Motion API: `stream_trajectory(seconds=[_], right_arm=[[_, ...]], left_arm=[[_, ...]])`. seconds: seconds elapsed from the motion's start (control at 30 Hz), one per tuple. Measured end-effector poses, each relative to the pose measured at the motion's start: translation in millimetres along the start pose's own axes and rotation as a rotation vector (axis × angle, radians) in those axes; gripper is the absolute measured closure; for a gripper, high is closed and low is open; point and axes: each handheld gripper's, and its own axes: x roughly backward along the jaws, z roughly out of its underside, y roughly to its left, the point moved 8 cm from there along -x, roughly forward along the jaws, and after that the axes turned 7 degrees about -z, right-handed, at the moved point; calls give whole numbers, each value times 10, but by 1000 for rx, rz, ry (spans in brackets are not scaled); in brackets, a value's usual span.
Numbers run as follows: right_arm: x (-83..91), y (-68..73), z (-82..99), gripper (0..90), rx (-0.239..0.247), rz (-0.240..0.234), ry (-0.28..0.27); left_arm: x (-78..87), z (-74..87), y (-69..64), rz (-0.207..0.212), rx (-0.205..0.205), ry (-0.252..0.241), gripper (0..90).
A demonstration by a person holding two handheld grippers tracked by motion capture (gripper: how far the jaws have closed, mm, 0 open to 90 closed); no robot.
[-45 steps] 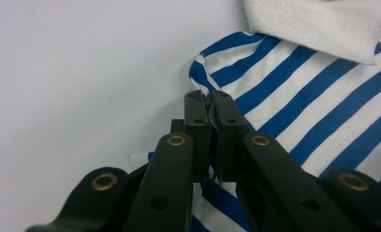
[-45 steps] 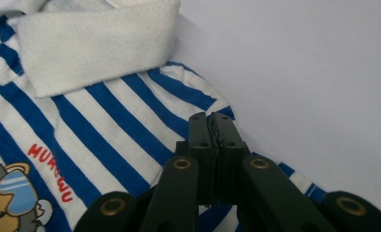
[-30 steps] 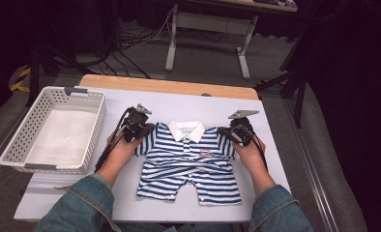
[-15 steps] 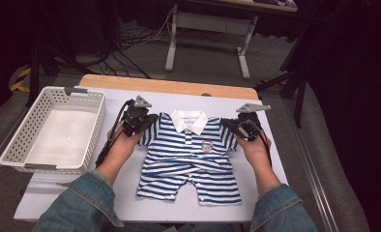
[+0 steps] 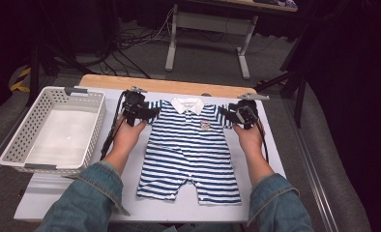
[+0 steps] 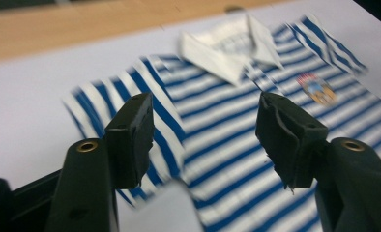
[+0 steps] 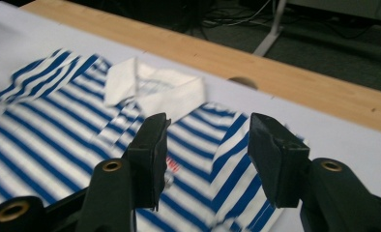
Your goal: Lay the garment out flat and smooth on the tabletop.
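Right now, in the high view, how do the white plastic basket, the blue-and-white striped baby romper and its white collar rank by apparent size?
1. and 2. White plastic basket and blue-and-white striped baby romper: they look close in size, too near to rank.
3. White collar: clearly the smallest.

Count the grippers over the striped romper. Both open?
2, both open, nothing between the jaws. Left gripper is at the romper's left sleeve; right gripper is at its right sleeve. None hidden as far as the frames show.
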Motion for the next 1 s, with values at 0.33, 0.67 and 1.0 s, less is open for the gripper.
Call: stream_trajectory(seconds=[0.33, 0.67, 1.0], right_arm=[[217, 143, 253, 478, 11, -84, 26], [397, 342, 365, 461, 91, -154, 28], [599, 704, 635, 501, 242, -282, 108]], left_arm=[[211, 239, -117, 51, -96, 10, 380], [428, 335, -262, 94, -219, 1, 386], [630, 540, -388, 199, -289, 45, 406]])
